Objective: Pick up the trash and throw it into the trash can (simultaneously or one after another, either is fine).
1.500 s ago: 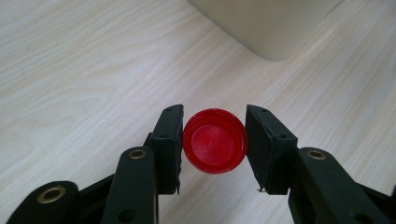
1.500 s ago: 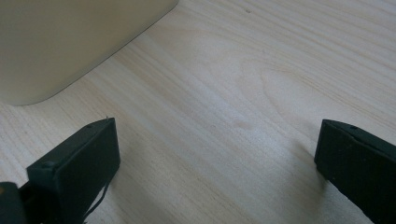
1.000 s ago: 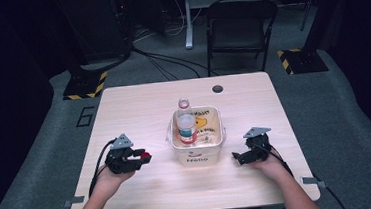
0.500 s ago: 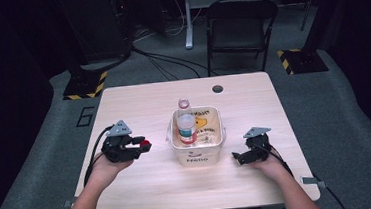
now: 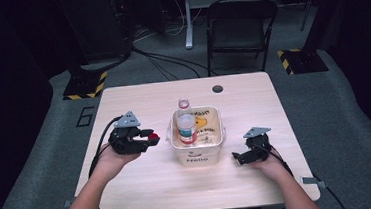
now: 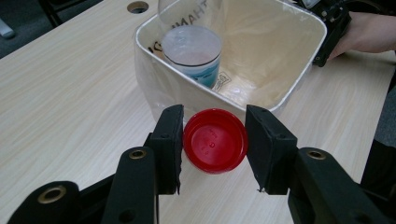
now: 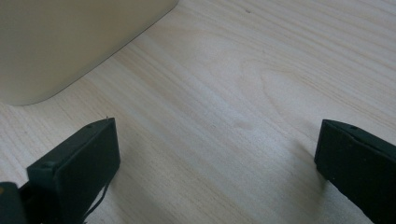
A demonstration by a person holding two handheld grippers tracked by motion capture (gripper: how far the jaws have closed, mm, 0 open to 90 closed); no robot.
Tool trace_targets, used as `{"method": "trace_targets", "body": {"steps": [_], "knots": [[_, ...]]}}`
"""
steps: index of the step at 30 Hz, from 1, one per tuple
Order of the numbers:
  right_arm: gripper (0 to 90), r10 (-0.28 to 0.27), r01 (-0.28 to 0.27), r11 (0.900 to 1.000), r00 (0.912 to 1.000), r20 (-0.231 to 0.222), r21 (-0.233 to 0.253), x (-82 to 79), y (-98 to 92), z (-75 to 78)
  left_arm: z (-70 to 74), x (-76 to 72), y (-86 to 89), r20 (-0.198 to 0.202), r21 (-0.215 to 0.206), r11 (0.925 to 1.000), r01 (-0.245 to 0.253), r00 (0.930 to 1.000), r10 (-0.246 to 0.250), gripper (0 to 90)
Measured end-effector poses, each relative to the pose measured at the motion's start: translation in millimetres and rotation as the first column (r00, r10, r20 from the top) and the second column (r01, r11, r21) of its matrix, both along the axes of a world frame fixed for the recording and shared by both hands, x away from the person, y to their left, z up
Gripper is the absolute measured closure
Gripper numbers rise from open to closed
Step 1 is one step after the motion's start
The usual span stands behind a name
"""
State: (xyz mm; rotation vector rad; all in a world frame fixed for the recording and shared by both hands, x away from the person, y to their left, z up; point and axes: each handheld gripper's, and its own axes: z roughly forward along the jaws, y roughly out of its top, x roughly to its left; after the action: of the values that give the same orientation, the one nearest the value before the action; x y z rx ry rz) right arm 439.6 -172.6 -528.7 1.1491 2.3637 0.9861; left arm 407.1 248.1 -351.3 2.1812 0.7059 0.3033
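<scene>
A red bottle cap [image 6: 215, 147] sits between the jaws of my left gripper [image 6: 214, 140], which is shut on it. In the high view that gripper [image 5: 151, 137] hovers just left of a white plastic tub [image 5: 197, 154] with the red cap [image 5: 153, 135] at its tip. A clear, uncapped bottle [image 5: 185, 123] with a blue label leans inside the tub, neck toward the far rim. The bottle [image 6: 194, 49] and tub [image 6: 306, 65] lie just ahead of the cap. My right gripper [image 5: 238, 156] rests on the table right of the tub, open. Bare wood lies between the jaws of my right gripper [image 7: 217, 140], and the tub's wall [image 7: 70, 37] is at upper left.
The light wooden table [image 5: 138, 100] has a round cable hole [image 5: 217, 88] near its far edge. A black chair [image 5: 240, 22] stands beyond the table. Cables trail from both grippers off the near edge.
My left gripper has moved away from the person and toward the tub, carrying the red cap. The right gripper has stayed put.
</scene>
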Motion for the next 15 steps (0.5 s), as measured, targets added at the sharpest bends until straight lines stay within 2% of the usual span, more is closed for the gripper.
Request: {"method": "trace_targets", "body": {"steps": [6,15], "knots": [[0.0,0.000,0.000,1.000,1.0000,0.000,0.000,0.0,0.0,0.0,4.4,3.7,-9.7,-0.002,-0.026,0.9996,0.012,0.9999,-0.012,58.1],[0.0,0.000,0.000,1.000,1.0000,0.000,0.000,0.0,0.0,0.0,6.4,8.3,-23.8,0.009,-0.026,0.9990,0.037,0.9993,-0.037,58.1]]}}
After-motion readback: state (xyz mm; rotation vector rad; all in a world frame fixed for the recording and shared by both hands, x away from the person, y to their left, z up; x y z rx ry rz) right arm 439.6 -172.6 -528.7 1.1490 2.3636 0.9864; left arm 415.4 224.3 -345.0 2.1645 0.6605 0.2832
